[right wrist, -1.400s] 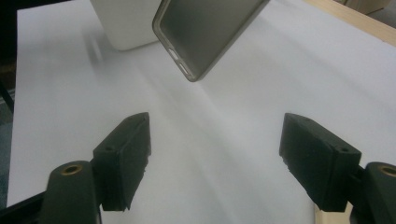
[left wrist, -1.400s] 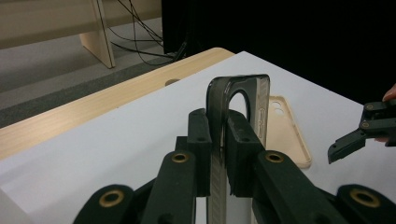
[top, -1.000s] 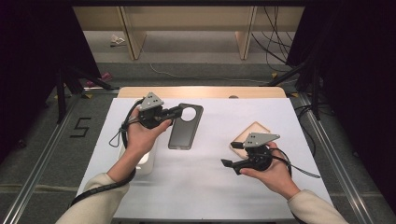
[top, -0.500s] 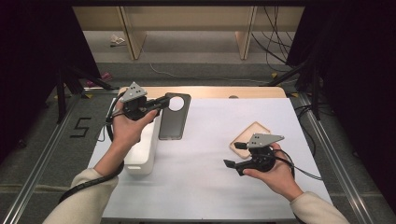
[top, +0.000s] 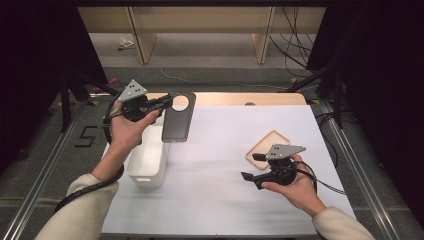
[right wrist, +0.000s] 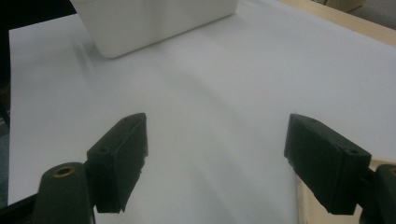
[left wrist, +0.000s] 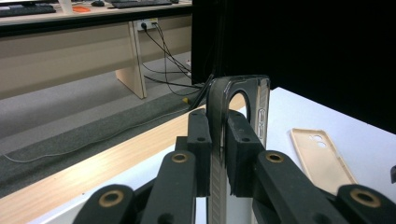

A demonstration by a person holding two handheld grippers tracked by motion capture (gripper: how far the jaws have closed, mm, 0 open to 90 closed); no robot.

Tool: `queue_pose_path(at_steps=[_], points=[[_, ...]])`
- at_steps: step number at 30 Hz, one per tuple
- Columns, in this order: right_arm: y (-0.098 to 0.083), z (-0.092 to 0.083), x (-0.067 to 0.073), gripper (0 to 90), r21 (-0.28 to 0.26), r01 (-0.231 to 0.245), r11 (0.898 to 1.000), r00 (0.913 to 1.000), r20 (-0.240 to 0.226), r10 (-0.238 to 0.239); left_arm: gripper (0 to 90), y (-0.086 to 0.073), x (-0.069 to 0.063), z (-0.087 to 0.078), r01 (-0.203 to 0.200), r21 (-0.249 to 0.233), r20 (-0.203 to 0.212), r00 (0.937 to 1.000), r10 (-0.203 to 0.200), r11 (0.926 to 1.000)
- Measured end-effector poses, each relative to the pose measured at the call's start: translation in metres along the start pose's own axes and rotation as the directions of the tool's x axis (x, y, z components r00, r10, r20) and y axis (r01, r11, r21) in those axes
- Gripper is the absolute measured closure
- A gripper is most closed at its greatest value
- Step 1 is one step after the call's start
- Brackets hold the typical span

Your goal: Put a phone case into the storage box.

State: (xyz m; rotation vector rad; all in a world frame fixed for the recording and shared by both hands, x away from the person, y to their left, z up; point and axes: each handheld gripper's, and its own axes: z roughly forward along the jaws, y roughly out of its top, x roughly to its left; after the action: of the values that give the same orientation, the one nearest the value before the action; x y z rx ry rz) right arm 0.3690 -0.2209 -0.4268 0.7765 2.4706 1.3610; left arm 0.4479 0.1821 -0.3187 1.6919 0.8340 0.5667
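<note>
A dark smoky phone case with a round camera hole hangs in the air by its top edge, over the far end of a white bin. My left gripper is shut on it; in the left gripper view the pads pinch the case's thin wall. A tan phone case lies open side up on the white table at the right. Just beside it my right gripper hovers low, jaws open and empty, pointing left toward the bin.
The table has a white sheet over it and a wooden strip along its far edge. Metal rails run along both sides. Cables lie on the floor behind. The tan case also lies beyond my left jaws.
My left gripper has carried the dark case left and away from me, lifting it off the table to above the white bin. The right gripper has stayed put.
</note>
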Motion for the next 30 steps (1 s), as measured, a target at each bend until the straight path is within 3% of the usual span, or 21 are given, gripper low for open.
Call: queue_pose_path(at_steps=[13, 30], points=[[-0.001, -0.001, -0.001, 22.0, -0.007, -0.009, 1.000, 1.0000, -0.003, 0.009, 81.1, 0.000, 0.021, -0.006, 0.016, -0.028, -0.030, 0.9994, -0.017, 0.9995], [-0.001, -0.001, -0.002, 22.1, -0.003, -0.008, 1.000, 1.0000, -0.001, 0.008, 81.0, 0.005, 0.044, -0.012, -0.008, -0.037, -0.073, 0.9973, 0.005, 0.9993]])
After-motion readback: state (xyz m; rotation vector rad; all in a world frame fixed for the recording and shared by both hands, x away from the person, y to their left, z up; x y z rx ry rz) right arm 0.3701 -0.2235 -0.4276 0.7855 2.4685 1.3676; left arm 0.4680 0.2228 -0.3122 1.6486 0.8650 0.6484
